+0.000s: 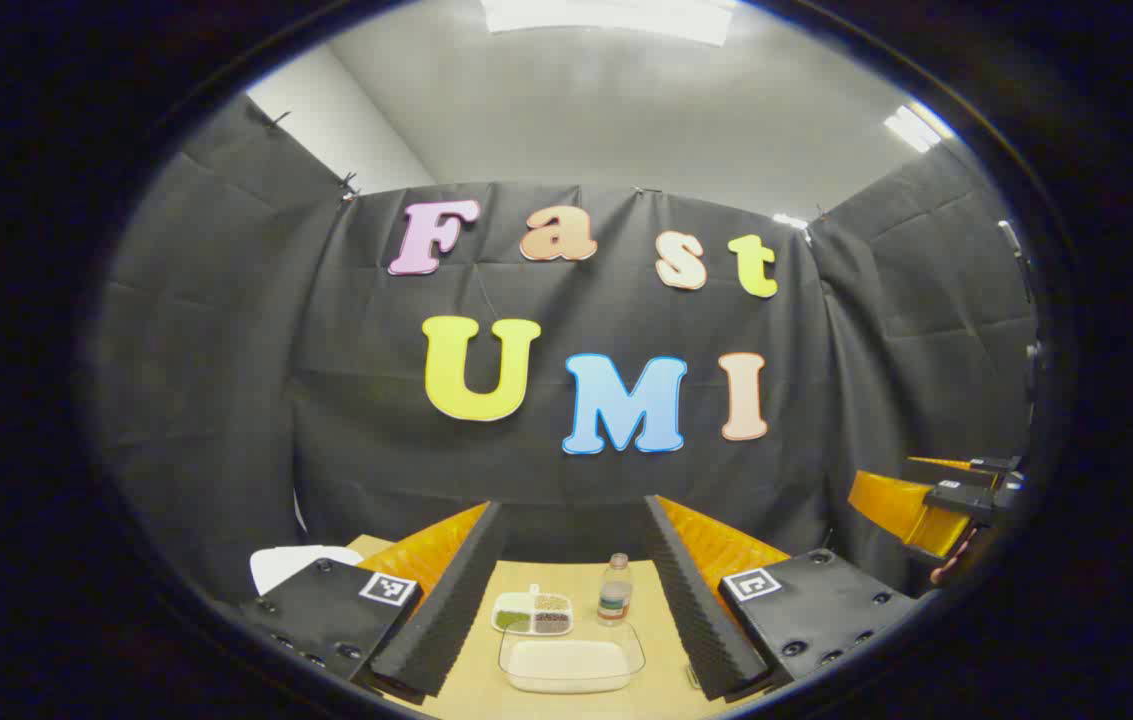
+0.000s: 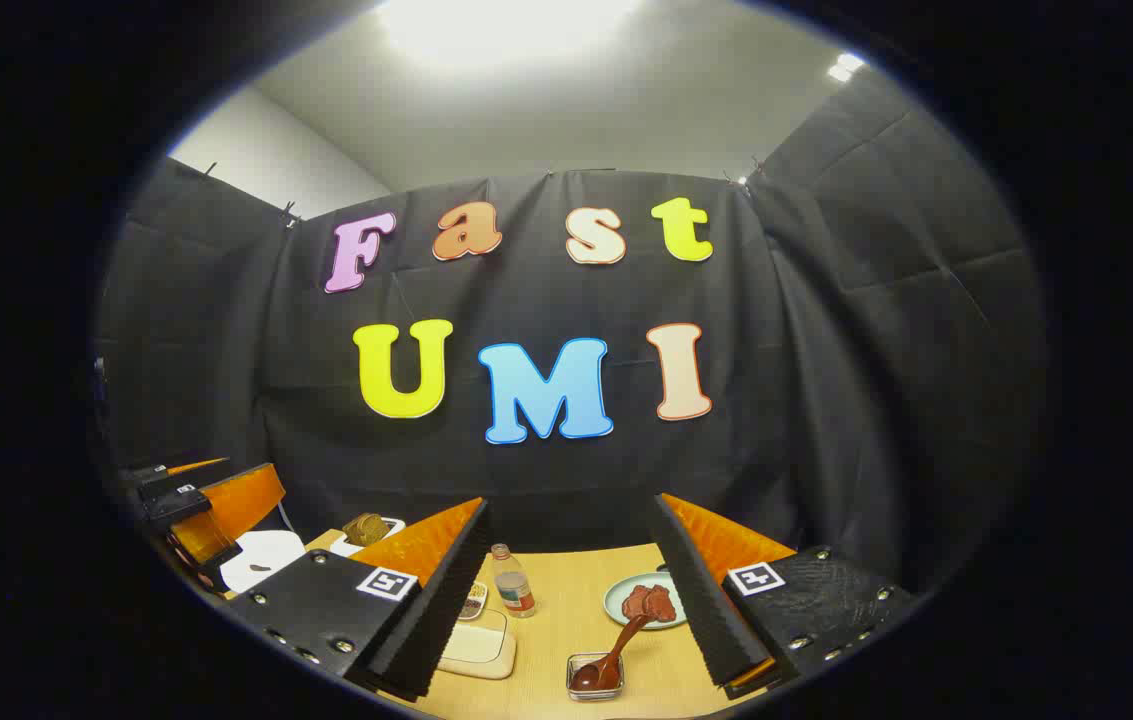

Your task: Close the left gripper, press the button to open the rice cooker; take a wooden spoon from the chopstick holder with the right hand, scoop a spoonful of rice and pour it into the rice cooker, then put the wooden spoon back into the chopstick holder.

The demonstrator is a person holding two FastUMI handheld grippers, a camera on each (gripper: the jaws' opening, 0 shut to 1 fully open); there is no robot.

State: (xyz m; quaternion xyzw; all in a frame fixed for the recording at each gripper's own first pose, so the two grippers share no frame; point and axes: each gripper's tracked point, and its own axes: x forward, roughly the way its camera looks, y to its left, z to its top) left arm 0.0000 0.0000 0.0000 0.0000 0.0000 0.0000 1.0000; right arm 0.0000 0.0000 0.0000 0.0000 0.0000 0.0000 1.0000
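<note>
We stood in a booth hung with black cloth (image 1: 566, 480), draped in creased panels across the back and down both sides and clipped along its top edge. Above the cloth we saw a plain pale wall (image 1: 336, 130) at the upper left and a pale ceiling (image 2: 566, 110). Bright ceiling lights (image 1: 606, 15) glared overhead, with another (image 1: 911, 128) off to the right. Below us lay a light wooden table (image 2: 566, 620).

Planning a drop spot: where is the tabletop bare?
Bare wood between the small clear plastic bottle and the pale green plate. Crowded on the other side of the bottle: shallow clear rice tray and divided grain dish.
</note>
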